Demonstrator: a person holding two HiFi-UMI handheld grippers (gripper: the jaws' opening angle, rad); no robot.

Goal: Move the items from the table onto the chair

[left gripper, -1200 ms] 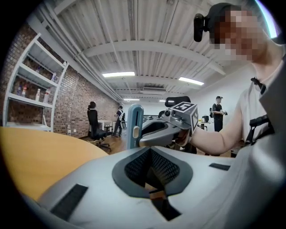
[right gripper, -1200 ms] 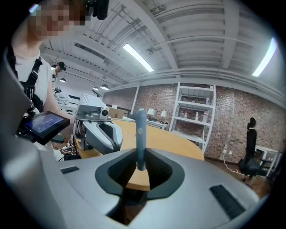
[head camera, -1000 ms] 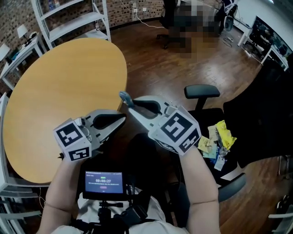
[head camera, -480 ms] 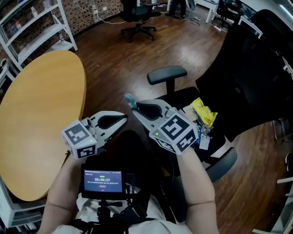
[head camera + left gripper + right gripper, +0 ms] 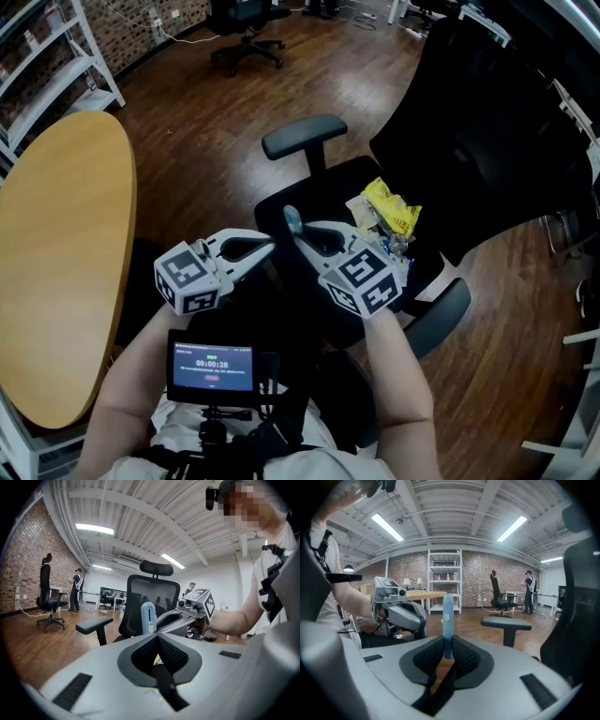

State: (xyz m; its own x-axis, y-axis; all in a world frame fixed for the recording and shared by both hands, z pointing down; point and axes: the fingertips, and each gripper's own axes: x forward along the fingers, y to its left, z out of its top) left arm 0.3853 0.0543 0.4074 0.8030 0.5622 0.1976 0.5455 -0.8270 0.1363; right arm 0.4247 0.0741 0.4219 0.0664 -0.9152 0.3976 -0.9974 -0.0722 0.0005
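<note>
Swung from desk (image 5: 56, 253) to chair (image 5: 309, 192), the right gripper (image 5: 300, 240) pinches a light, stiff blue stick (image 5: 292, 220) by its base; the left gripper (image 5: 269, 249) keeps jaws pressed together, empty.

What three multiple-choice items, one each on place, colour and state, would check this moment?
1. Where does the yellow packet lie?
A. on the floor
B. on the chair seat
C. on a shelf

2. What colour is the slim thing in the right hand-held gripper?
A. red
B. light blue
C. green

3. In what state is the left hand-held gripper?
A. wide open
B. shut on a cup
C. shut, with nothing in it

Right letters:
1. B, as the head view shows the packet among other items on the black seat.
2. B, as the right gripper view shows a light blue stick standing up from between the pads.
3. C, as the left gripper view shows its jaws meeting at the tips with nothing between them.
</note>
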